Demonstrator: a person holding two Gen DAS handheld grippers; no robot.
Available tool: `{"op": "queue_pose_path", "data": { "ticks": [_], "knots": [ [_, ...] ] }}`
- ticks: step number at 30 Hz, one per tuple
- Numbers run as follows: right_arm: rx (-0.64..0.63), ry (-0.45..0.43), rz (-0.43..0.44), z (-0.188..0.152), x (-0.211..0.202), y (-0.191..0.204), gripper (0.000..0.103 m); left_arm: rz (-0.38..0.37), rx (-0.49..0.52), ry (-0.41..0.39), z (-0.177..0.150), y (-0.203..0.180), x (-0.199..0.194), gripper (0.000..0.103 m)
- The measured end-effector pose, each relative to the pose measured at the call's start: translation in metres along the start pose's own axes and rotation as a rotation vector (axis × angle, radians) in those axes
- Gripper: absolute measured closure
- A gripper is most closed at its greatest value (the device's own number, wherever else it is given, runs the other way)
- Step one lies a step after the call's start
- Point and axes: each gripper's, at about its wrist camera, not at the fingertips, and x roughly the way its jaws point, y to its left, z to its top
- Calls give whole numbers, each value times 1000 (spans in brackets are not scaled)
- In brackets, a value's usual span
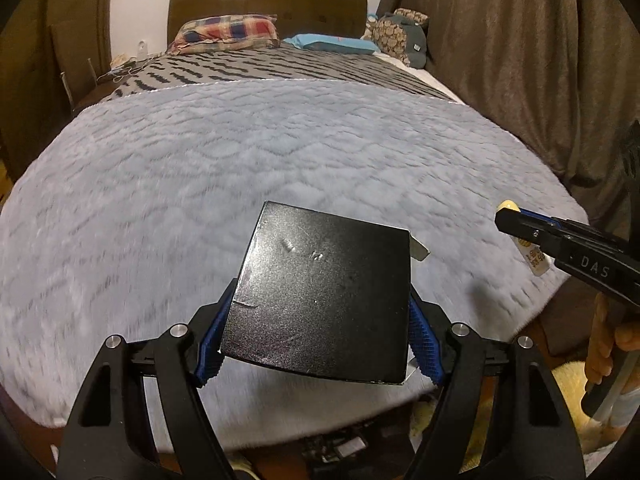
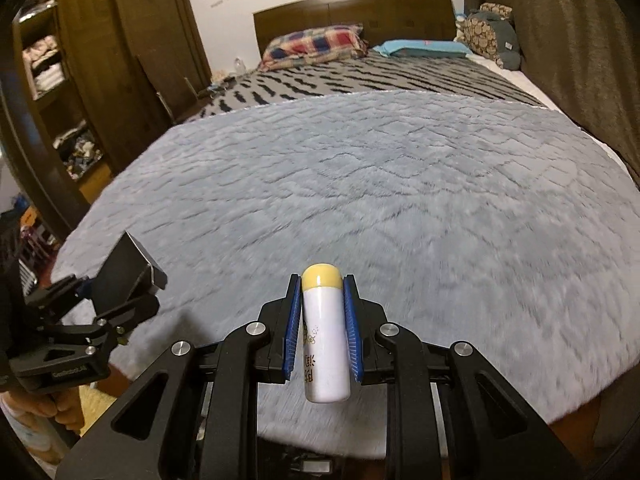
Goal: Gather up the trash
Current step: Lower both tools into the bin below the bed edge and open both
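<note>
A black square box (image 1: 324, 300) hangs above the grey-blue fuzzy blanket (image 1: 280, 152), and my left gripper (image 1: 320, 314) is shut on its two sides with the blue pads. In the right wrist view the same box (image 2: 124, 276) and left gripper (image 2: 120, 304) show at the left. My right gripper (image 2: 322, 286) is shut on a small white bottle with a yellow cap (image 2: 324, 344), held upright between its pads over the blanket (image 2: 400, 200). From the left wrist view, the right gripper (image 1: 510, 218) comes in at the right edge, with the bottle (image 1: 534, 258) partly hidden.
The bed runs away from me to a dark wooden headboard (image 1: 268, 4), with a plaid pillow (image 1: 228, 32) and a blue pillow (image 1: 332, 43). Brown curtains (image 1: 520, 60) hang on the right. A wooden wardrobe (image 2: 80, 80) stands on the left. A yellow rug (image 1: 568, 392) lies by the bed's foot.
</note>
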Motion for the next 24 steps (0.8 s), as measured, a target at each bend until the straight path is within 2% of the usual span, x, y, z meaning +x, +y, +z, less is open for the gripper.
{"op": "queue_pose_path", "data": {
  "ticks": [5, 10, 14, 18, 24],
  "knots": [
    [15, -54, 9, -35, -33, 13, 81, 4, -32, -25, -42, -2, -27, 31],
    [9, -72, -32, -78, -47, 26, 81, 44, -29, -32, -83, -5, -42, 31],
    [14, -35, -33, -112, -39, 27, 81, 59, -29, 15, -117, -3, -38, 31],
    [44, 69, -20, -149, -13, 24, 81, 64, -43, 97, -147, 1, -19, 31],
    [69, 180, -20, -190, 19, 20, 81, 42, -61, 206, -186, -2, 10, 31]
  ]
}}
